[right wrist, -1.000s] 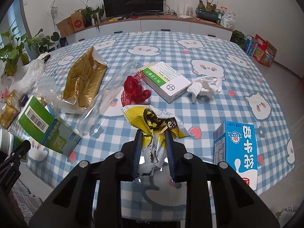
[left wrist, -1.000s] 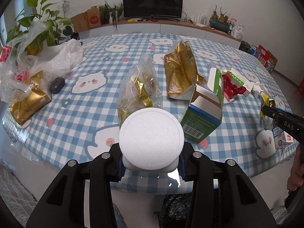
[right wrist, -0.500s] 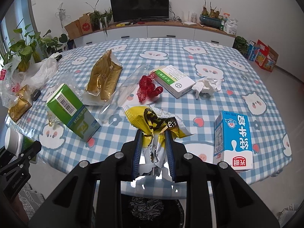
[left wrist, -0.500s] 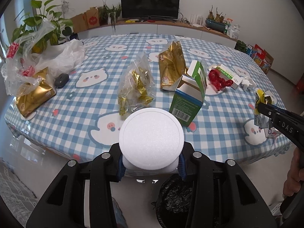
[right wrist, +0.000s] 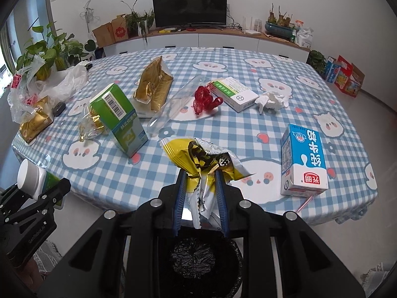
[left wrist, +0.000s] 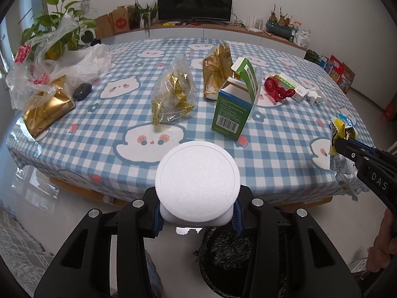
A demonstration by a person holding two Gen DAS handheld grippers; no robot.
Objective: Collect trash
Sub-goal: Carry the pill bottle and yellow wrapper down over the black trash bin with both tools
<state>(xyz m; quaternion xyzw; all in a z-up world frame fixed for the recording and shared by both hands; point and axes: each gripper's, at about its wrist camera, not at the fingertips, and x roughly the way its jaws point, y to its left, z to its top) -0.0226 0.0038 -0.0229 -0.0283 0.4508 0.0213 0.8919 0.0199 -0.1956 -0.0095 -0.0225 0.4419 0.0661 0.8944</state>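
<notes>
Left wrist view: the left tongs (left wrist: pixel 197 217) are clamped partway open on a white-capped bottle (left wrist: pixel 197 182), its cap facing the lens. A second ago the checked worktop (left wrist: pixel 273 134) filled the frame beneath the bottle; now its near edge has slid away and floor shows below it. A bin lined with a black bag (left wrist: pixel 228 253) has come into sight just under the tongs, slightly to the right. At the right edge the right tongs (left wrist: pixel 340 144) carry a yellow snack wrapper (left wrist: pixel 341 134) off the worktop's corner.

Right wrist view: the right tongs (right wrist: pixel 200 198) are pinched nearly closed on the crumpled yellow snack wrapper (right wrist: pixel 198 159), which sticks up between the pads. The same retreat shows here: the black-bagged bin (right wrist: pixel 193 258), absent a second ago, now sits directly below the tongs. The left tongs (right wrist: pixel 49 191) with the bottle (right wrist: pixel 32 176) hang at lower left.

Both pieces seem ready to drop, the wrapper better lined up. Still on the worktop: a green carton (right wrist: pixel 116 119), blue milk carton (right wrist: pixel 304 160), gold bags (right wrist: pixel 153 87), red netting (right wrist: pixel 204 99), a tissue (right wrist: pixel 271 100).
</notes>
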